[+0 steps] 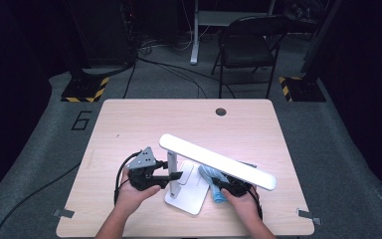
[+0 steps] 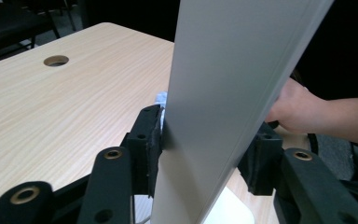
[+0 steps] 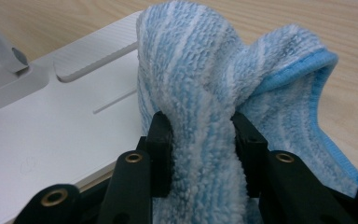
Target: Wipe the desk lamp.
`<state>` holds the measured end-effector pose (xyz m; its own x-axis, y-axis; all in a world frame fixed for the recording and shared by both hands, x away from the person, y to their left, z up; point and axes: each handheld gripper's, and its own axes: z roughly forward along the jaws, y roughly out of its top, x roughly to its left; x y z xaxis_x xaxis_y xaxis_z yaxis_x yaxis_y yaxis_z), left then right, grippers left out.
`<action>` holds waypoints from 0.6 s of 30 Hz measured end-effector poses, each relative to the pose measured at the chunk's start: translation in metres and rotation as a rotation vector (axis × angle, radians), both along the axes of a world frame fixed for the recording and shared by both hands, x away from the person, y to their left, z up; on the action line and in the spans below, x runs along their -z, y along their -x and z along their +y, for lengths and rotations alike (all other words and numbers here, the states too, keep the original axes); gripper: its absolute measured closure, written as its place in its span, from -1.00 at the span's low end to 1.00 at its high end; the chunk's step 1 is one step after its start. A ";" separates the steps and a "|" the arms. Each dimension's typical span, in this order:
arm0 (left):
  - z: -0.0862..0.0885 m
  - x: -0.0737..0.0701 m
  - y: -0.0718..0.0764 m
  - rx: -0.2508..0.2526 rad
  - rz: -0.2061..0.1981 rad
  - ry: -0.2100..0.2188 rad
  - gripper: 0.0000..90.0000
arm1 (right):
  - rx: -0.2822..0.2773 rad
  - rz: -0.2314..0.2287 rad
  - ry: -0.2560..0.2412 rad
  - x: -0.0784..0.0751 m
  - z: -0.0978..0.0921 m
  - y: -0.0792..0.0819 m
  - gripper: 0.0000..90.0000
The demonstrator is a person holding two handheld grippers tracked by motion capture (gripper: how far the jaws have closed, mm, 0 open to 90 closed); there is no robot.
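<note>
A white desk lamp stands on the table's near half, its long flat head slanting from upper left to lower right over its square base. My left gripper is shut on the lamp's upright post, with both jaws pressed against the post's sides around my left gripper. My right gripper is shut on a bunched blue-and-white striped cloth, the jaws pinching a fold around my right gripper. The cloth rests against the right edge of the lamp base, partly under the lamp head.
The light wooden table has a round cable hole near its far edge. A black folding chair and stand feet with yellow-black tape sit on the floor beyond. Cables trail off the left side.
</note>
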<state>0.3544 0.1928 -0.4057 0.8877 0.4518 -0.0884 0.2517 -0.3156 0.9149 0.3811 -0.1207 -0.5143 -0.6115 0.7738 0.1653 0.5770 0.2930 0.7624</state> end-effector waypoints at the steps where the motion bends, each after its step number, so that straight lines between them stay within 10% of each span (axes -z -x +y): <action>1: 0.000 0.000 0.001 0.005 0.009 0.004 0.18 | -0.008 0.011 0.016 -0.001 0.000 -0.002 0.44; 18: -0.002 0.003 0.006 0.116 0.026 0.001 0.08 | -0.008 0.008 -0.016 0.002 0.008 -0.020 0.43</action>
